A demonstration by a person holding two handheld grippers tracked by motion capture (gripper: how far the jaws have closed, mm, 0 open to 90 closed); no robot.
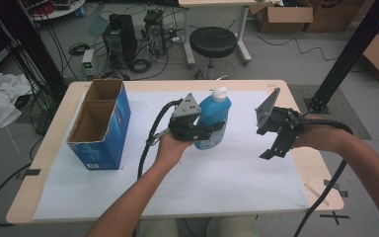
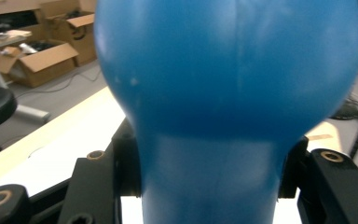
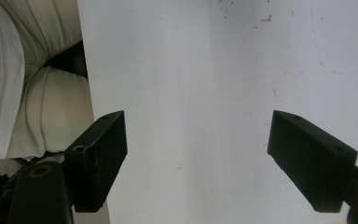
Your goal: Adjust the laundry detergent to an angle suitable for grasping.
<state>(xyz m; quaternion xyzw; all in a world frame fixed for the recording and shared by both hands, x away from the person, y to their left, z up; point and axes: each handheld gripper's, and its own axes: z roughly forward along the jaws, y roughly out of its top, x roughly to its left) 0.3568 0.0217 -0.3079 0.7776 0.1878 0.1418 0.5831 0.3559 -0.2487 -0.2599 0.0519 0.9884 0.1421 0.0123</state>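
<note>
A blue bottle (image 1: pixel 216 114) with a white cap is held upright just above the white mat (image 1: pixel 227 173) at mid table. My left gripper (image 1: pixel 214 130) is shut on its lower body, coming in from the left. In the left gripper view the bottle (image 2: pixel 233 84) bulges wide above the two black jaws, which press on its narrower part at my left gripper (image 2: pixel 209 186). To the right, my right gripper (image 1: pixel 274 149) points down at the mat and is open. In its own view my right gripper (image 3: pixel 196 135) has wide-apart jaws with nothing between them.
An open blue cardboard box (image 1: pixel 109 129) with two compartments stands at the table's left. The wooden table edge (image 1: pixel 321 163) lies to the right of the mat. A black stool (image 1: pixel 213 42) and computer gear sit on the floor beyond. The person's light trousers (image 3: pixel 32 93) show below the table's near edge.
</note>
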